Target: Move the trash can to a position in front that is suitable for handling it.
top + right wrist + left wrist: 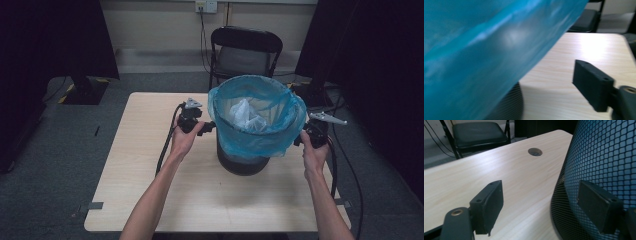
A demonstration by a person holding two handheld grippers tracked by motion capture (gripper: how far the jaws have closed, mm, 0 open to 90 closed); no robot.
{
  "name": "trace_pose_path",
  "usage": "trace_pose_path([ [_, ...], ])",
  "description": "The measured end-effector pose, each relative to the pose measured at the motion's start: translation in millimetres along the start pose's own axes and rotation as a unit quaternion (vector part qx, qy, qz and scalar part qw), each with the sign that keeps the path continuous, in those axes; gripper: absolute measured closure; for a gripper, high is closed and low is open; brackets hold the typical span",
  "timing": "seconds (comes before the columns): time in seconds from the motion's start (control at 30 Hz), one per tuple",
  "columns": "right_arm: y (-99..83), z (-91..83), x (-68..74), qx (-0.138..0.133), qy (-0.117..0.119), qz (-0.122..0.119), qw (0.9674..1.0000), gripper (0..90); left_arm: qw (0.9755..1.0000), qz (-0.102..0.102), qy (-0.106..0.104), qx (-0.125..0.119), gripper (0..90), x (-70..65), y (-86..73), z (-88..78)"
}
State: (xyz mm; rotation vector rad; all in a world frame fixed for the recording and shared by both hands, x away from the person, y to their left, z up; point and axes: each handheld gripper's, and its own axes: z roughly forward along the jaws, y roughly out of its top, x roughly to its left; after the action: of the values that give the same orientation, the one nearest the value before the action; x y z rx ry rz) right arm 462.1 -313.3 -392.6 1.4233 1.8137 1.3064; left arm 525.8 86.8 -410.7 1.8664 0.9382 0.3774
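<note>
A black mesh bin point(243, 162) lined with a blue plastic bag point(260, 135), crumpled white paper point(245, 116) inside, stands right of centre on the pale wooden table point(150, 165). The left tool point(206, 127) and right tool point(299, 140) flank it, both released, gripping nothing. A black folding chair point(243, 50) stands behind on grey carpet point(60, 150)

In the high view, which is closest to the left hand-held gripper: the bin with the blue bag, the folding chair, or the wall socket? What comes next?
Measured from the left hand-held gripper:
1. Bin with the blue bag, right beside it, mid-table.
2. Folding chair, behind the table's far edge.
3. Wall socket, farthest, up on the back wall.
</note>
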Motion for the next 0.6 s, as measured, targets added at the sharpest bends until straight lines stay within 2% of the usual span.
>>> trace_pose_path([
  [0.13, -1.5, -2.1, 2.9, -0.004, 0.016, 0.001, 0.9999, 39.8, 1.0, 0.009, 0.001, -0.004, 31.8, -4.7, -0.9, -3.5],
  [0.2, -3.5, -3.1, 3.9, -0.005, 0.032, 0.006, 0.9995, 40.3, 0.9999, 0.014, 0.003, -0.005, 35.5, -5.6, -2.7, -7.6],
  [0.33, -5.6, -4.6, 7.4, -0.001, 0.051, -0.001, 0.9987, 43.5, 1.0, 0.004, -0.004, -0.008, 36.0, -4.6, -8.6, -15.4],
  [0.4, -7.6, -6.5, 13.0, 0.002, 0.066, -0.008, 0.9978, 43.4, 0.9999, 0.002, -0.007, -0.008, 37.8, -5.2, -14.5, -25.7],
  [0.6, -10.9, -9.1, 24.4, 0.006, 0.085, -0.019, 0.9962, 43.4, 0.9999, -0.005, -0.011, -0.01, 38.2, -5.8, -25.5, -45.1],
])
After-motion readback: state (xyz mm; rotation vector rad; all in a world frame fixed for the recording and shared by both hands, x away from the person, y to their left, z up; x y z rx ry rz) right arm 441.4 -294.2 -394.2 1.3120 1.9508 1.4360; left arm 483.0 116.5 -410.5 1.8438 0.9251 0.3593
